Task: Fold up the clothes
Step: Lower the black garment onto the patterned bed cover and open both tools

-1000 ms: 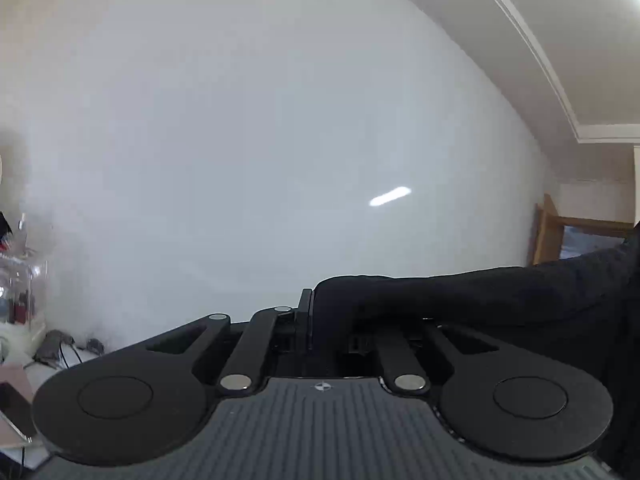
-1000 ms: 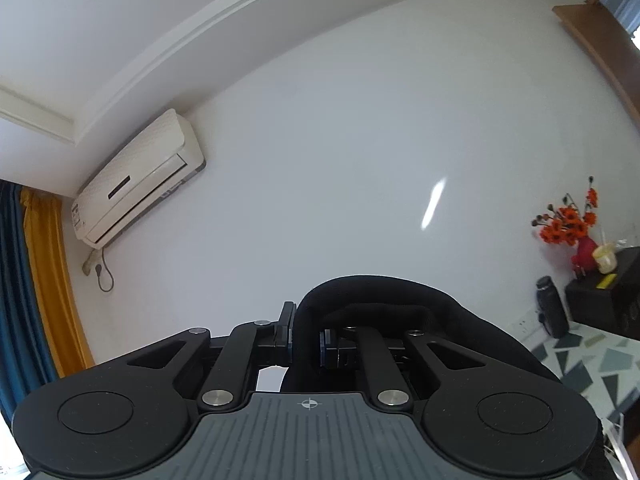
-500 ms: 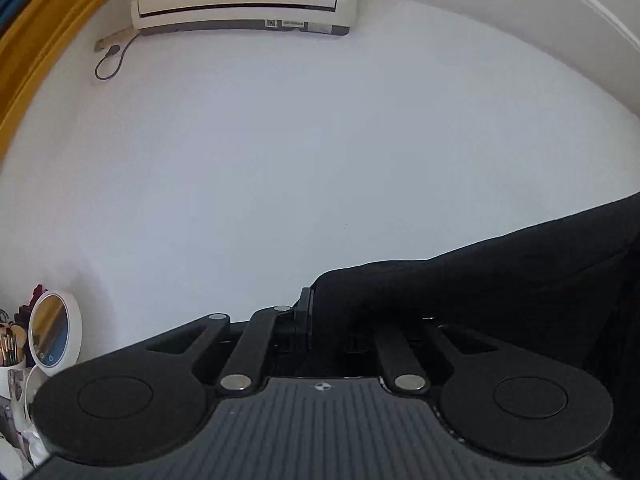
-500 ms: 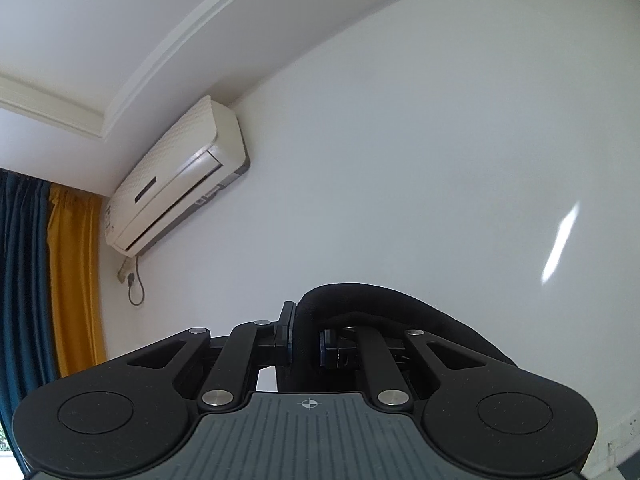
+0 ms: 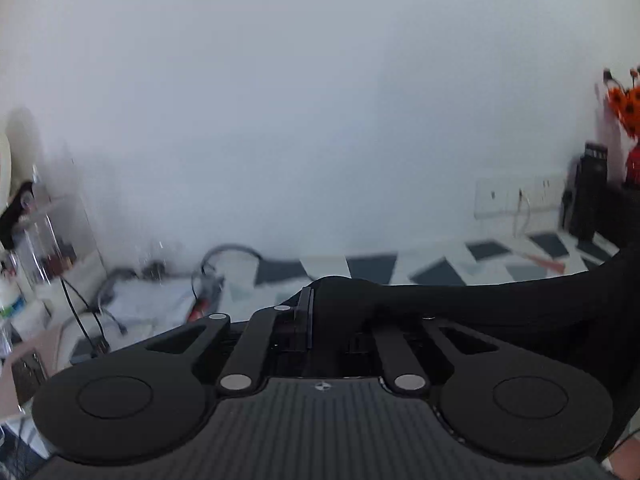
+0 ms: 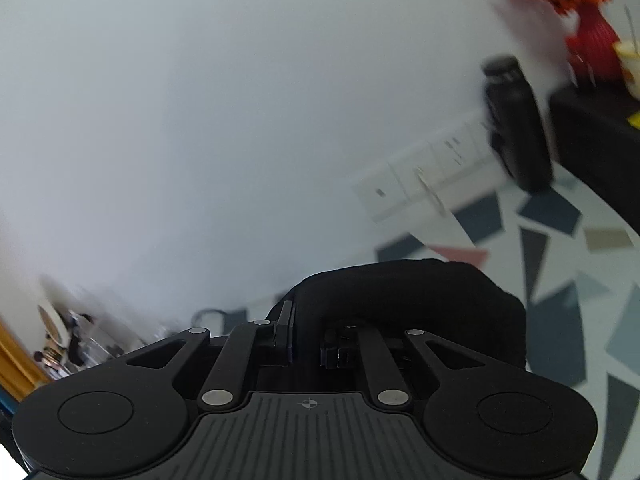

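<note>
We begin at the left. The left gripper [image 5: 320, 312] has its jaws drawn together, clamped on a fold of the black garment [image 5: 500, 312]. The cloth bunches over the fingers and runs off to the right edge of the left wrist view in a taut band, above the patterned table [image 5: 440, 256]. To the left of that view we note blurred clutter of cables [image 5: 224, 256] and a clear organiser [image 5: 52, 240] against the white wall [image 5: 320, 100].

At the right, the right gripper [image 6: 308, 320] is likewise closed on the same garment [image 6: 420, 292], which humps over its fingers. Beyond it stand a dark bottle [image 6: 516, 128] and a red vase of orange flowers [image 6: 592, 40], at the table's far side.

Our judgement: the step in hand is carrying the garment, held at two points and stretched between the hands, down toward the table for spreading. The heavy blur suggests both hands are in quick motion.

The next move calls for laying the cloth flat on the bare part of the table, clear of the bottle and vase, with tension held between the grips until the fabric settles.
</note>
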Tool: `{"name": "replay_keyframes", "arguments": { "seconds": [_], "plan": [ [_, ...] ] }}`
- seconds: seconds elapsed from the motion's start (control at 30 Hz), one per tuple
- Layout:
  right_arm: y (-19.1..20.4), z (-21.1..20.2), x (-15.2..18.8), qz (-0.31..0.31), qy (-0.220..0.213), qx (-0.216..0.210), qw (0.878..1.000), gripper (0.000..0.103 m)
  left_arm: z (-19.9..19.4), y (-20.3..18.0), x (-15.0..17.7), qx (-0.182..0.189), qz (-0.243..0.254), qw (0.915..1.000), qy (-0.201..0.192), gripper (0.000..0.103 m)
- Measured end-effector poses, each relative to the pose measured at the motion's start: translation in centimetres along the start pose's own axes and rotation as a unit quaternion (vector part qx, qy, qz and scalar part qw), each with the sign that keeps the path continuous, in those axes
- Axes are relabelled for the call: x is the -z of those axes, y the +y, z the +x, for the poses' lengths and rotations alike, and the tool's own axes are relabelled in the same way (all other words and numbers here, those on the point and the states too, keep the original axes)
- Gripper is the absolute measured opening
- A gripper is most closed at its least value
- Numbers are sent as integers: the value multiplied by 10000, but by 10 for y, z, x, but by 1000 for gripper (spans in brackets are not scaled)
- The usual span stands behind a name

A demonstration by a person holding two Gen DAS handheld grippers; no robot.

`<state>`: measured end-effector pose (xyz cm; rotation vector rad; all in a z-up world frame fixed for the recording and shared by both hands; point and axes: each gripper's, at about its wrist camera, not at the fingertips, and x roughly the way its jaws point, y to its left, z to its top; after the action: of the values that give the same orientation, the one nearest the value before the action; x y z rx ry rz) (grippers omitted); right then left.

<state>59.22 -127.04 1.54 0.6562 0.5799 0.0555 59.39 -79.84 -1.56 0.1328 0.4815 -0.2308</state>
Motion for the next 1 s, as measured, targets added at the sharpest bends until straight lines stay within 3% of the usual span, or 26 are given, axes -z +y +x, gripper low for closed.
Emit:
{"name": "replay_keyframes", "arguments": {
  "seconds": [0.1,0.2,0.27,0.4,0.47,0.53,0.7,0.77,0.93,1.0],
  "plan": [
    [-60,-2,33,314,330,144,9989,9,10,-31,32,32,-173,9975,681,8],
    [-98,-4,65,484,861,264,9948,10,16,-42,39,-86,-348,9939,1041,8],
    [-110,-8,98,447,1227,321,9909,10,27,-44,36,-215,-442,9918,1178,8],
    [-110,-17,130,274,1681,339,9848,12,39,-47,31,-448,-610,9889,1279,8],
    [-104,-26,133,164,1738,341,9841,24,39,-49,28,-545,-615,9882,1295,8],
    [-99,-42,122,143,1566,230,9873,35,39,-49,28,-612,-605,9879,1291,8],
    [-90,-85,75,112,1255,-200,9918,44,39,-43,31,-749,-763,9855,1318,8],
    [-80,-106,56,93,1112,-313,9933,58,37,-40,33,-773,-844,9844,1337,8],
    [-34,-151,3,-409,461,-669,9959,60,33,-32,36,-763,-993,9838,1285,8],
    [-9,-156,-22,-665,165,-847,9941,66,31,-28,35,-758,-1023,9845,1204,8]
  ]
}}
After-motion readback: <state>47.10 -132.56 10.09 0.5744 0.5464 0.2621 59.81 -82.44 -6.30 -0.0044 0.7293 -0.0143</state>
